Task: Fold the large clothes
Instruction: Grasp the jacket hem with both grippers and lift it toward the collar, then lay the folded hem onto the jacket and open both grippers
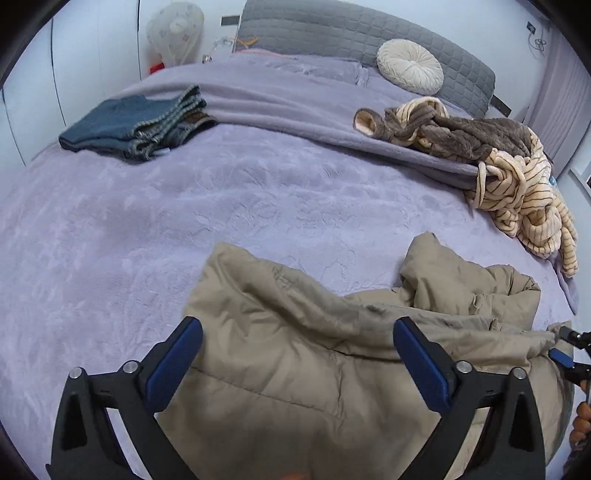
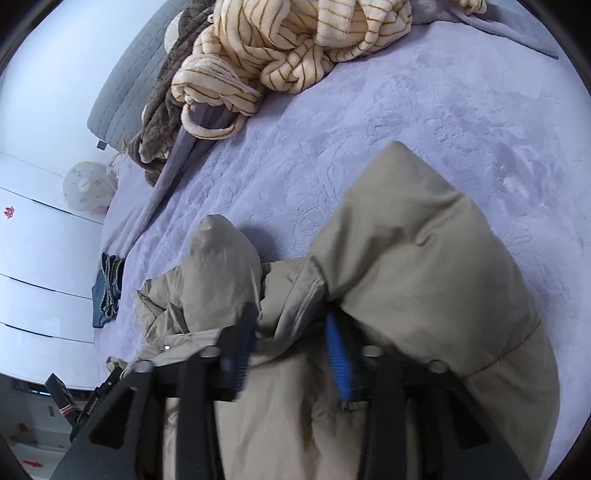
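L gripper (image 1: 297,354) — jaws wide apart, nothing pinched, blue pads (image 1: 173,363) clear of the cloth w/ the tan puffer jacket (image 1: 295,369) lying slack under the gap. Looks let go so the coat can settle flat on the bed.

R gripper (image 2: 291,347) — jaws partly apart, blurred; a ridge of jacket fabric sits between them, but I can't see the pads pressing it, so reads as released, not clamped. Both tools sit low at the near edge of the coat, prob. bc that's the hem/side they laid down.

Jacket itself: bunched on the lavender blanket (image 1: 147,221), near edge of the bed; one puffy sleeve or flap (image 2: 424,240) sticks up, another lump (image 2: 221,254) to its left. Not folded yet, I'd say — needs spreading first.

Further out: folded jeans (image 1: 125,125) parked far left, i.e. done pile; striped fleece robe (image 1: 517,195) heaped far right w/ a brown plush garment (image 1: 472,136), prob. waiting. Round cushion (image 1: 410,66) by the grey headboard (image 1: 332,33).
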Demonstrator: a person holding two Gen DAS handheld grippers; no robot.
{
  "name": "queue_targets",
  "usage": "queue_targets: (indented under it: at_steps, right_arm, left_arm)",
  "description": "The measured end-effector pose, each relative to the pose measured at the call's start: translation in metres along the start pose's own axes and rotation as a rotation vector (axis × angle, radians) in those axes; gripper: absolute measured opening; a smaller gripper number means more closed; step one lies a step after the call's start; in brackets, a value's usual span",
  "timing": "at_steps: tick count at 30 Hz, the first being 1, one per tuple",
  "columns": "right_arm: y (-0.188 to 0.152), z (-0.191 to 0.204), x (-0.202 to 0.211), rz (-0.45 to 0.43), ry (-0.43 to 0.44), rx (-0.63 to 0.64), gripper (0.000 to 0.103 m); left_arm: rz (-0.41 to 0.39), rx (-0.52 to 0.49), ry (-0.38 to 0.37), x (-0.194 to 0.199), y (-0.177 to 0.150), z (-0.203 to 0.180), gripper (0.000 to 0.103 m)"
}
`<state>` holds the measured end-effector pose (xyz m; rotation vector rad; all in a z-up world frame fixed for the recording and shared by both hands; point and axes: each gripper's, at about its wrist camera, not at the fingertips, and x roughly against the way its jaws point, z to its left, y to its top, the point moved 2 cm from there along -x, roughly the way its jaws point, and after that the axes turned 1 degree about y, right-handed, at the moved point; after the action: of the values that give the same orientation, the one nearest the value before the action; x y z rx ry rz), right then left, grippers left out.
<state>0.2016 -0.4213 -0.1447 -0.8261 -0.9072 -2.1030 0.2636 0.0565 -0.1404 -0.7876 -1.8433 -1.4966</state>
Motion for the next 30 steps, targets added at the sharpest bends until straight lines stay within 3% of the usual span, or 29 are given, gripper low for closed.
queue_targets:
  at_steps: [5, 6, 7, 8, 9, 10, 14, 16, 20, 24, 28, 30]
  right_arm:
    - [-0.013, 0.025, 0.021, 0.009, 0.017, 0.079, 0.072]
    - [-0.021, 0.033, 0.022, 0.017, 0.036, 0.113, 0.057]
    - [-0.028, 0.041, 0.019, 0.032, 0.041, 0.15, 0.027]
    - [-0.038, 0.051, 0.011, 0.058, 0.038, 0.194, 0.017]
    - [-0.045, 0.058, 0.003, 0.08, 0.044, 0.225, 0.014]
    - [-0.053, 0.064, -0.01, 0.105, 0.046, 0.258, 0.014]
    - [-0.068, 0.068, -0.062, 0.157, -0.002, 0.285, 0.013]
    - [-0.064, 0.063, -0.079, 0.151, -0.039, 0.291, 0.001]
    - [-0.047, 0.051, -0.103, 0.178, -0.024, 0.25, 0.0]
    - [-0.032, 0.054, -0.091, 0.182, -0.041, 0.294, 0.0]
    - [-0.009, 0.033, -0.054, 0.102, -0.159, 0.333, 0.0]
    - [0.005, 0.008, -0.038, 0.04, -0.265, 0.299, 0.0]
  left_arm:
    - [0.009, -0.012, -0.045, 0.019, -0.007, -0.003, 0.101]
    - [0.011, -0.009, -0.089, 0.021, -0.009, -0.008, 0.084]
    - [0.032, -0.011, -0.15, 0.019, -0.012, -0.016, 0.064]
    - [0.062, -0.018, -0.214, 0.015, -0.016, -0.027, 0.055]
    - [0.083, -0.039, -0.264, 0.009, -0.021, -0.041, 0.041]
    - [0.096, -0.07, -0.284, 0.004, -0.026, -0.054, 0.038]
    - [0.112, -0.152, -0.24, -0.03, -0.044, -0.094, 0.038]
    - [0.108, -0.148, -0.21, -0.046, -0.046, -0.098, 0.038]
    - [0.135, -0.105, -0.21, -0.072, -0.037, -0.093, 0.038]
    - [0.119, -0.113, -0.183, -0.068, -0.021, -0.08, 0.038]
    - [0.05, -0.101, -0.05, -0.062, 0.001, -0.032, 0.038]
    - [0.054, -0.06, 0.004, -0.07, 0.008, -0.003, 0.038]
